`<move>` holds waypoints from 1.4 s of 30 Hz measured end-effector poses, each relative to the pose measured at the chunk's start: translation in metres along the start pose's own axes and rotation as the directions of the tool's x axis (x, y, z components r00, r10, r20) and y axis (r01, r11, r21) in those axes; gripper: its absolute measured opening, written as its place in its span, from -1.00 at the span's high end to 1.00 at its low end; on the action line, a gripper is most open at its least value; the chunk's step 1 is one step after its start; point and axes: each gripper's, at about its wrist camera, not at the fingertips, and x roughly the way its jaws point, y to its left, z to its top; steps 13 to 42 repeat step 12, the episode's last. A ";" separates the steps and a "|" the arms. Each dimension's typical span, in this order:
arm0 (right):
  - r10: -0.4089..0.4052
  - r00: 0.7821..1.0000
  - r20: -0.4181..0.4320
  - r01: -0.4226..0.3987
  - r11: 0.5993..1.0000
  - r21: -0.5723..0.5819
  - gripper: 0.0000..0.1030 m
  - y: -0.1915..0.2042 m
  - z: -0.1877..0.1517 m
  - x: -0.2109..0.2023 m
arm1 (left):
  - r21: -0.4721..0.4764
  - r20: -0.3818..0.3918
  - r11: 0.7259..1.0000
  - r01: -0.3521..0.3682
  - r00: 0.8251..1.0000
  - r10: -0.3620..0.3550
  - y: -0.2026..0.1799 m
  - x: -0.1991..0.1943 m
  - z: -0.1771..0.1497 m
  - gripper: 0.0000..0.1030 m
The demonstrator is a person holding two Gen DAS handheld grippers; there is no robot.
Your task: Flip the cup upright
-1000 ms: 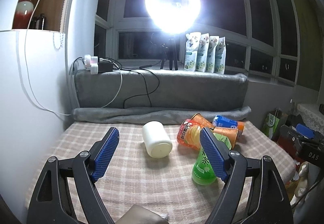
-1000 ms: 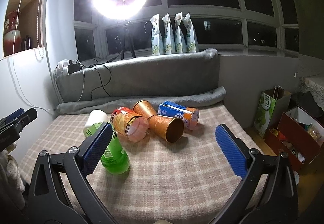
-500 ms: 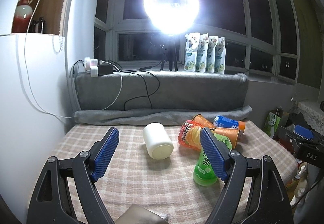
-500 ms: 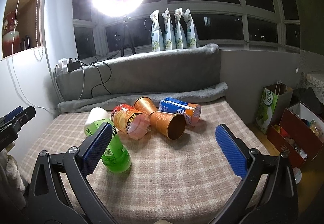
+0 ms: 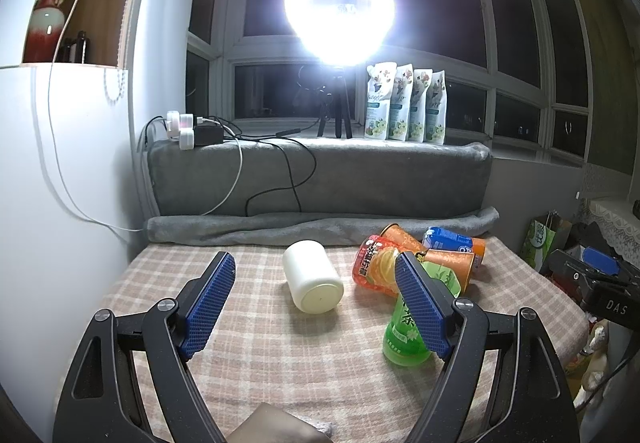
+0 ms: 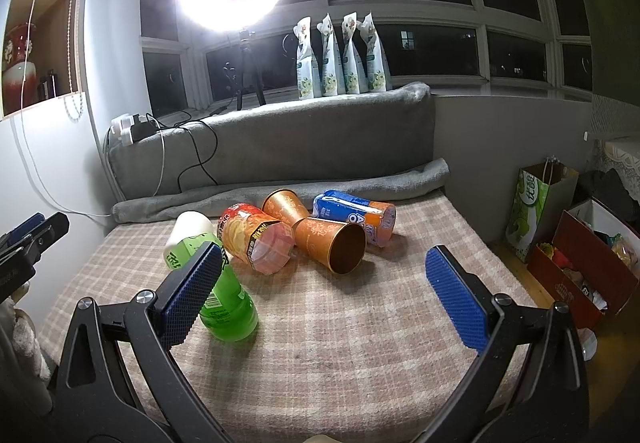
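A white cup (image 5: 312,277) lies on its side on the checked cloth, its flat base toward me; it shows partly hidden in the right wrist view (image 6: 188,229). An orange paper cup (image 6: 332,245) lies on its side with its mouth toward me, a second orange cup (image 6: 282,205) behind it. My left gripper (image 5: 316,303) is open and empty, above the cloth just short of the white cup. My right gripper (image 6: 320,295) is open and empty, in front of the orange cup.
A green bottle (image 6: 224,299), a red-orange can (image 6: 256,239) and a blue-orange can (image 6: 356,213) lie among the cups. A grey cushion (image 6: 280,147) backs the table. A ring light (image 5: 340,3) glares. Bags and boxes (image 6: 580,255) stand at the right.
Both grippers have drifted slightly; the objects sit a little lower in the left view and closer in the right view. Nothing was grasped or moved.
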 end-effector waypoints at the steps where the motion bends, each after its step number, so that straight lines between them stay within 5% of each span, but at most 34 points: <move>1: 0.000 1.000 -0.001 0.000 1.000 0.000 -1.00 0.000 0.000 0.000 | 0.000 0.000 1.000 0.000 1.000 0.000 0.000 0.000 0.000 -0.60; 42: -0.002 1.000 -0.015 0.002 1.000 -0.003 -1.00 0.001 -0.003 0.004 | 0.028 0.025 1.000 -0.011 1.000 0.010 -0.003 -0.003 -0.001 -0.60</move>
